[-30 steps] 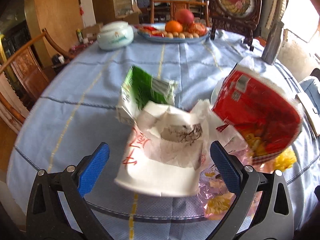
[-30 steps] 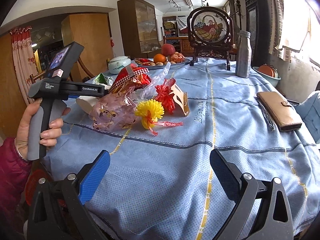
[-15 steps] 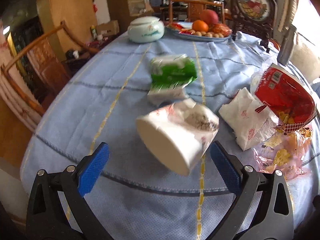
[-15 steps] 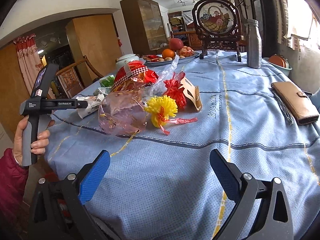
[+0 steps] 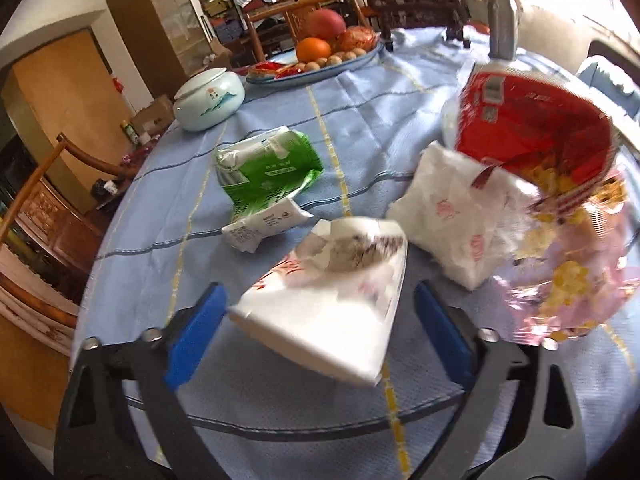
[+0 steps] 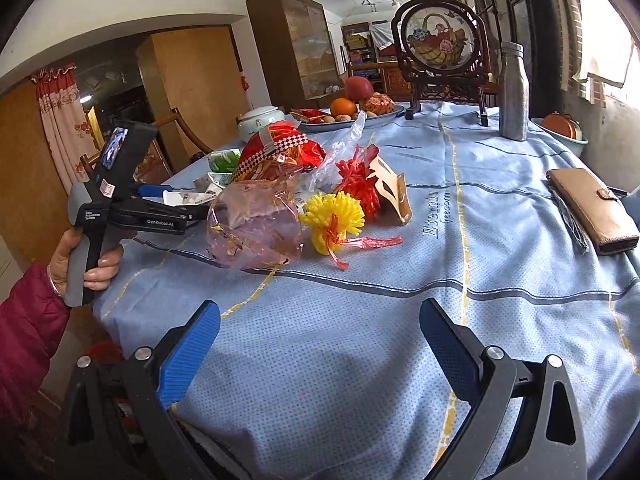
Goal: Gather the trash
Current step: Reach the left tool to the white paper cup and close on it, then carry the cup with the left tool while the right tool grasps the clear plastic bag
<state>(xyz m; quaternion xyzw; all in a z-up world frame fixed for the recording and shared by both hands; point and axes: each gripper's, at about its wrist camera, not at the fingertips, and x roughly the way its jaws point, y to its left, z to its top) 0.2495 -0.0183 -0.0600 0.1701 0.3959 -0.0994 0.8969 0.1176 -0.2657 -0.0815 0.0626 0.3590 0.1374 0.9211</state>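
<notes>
Grasp step: left gripper [image 5: 320, 320] jaws have just been closing around the crushed paper cup [image 5: 328, 300] — not yet clamped. Next: close fully, lift.

Crushed cup [image 5: 324, 304] lies before the wrappers [image 5: 268, 176].

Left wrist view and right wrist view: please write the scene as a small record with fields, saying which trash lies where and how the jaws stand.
surface: table under a blue cloth
left gripper: jaws have just been closing, crushed white paper cup between them; a small gap seems to remain on one side
right gripper: jaws open, nothing between them, above bare cloth
trash behind the cup: green wrapper, white paper bag, red snack bag
also on the cloth: yellow pompom, brown wallet
</notes>
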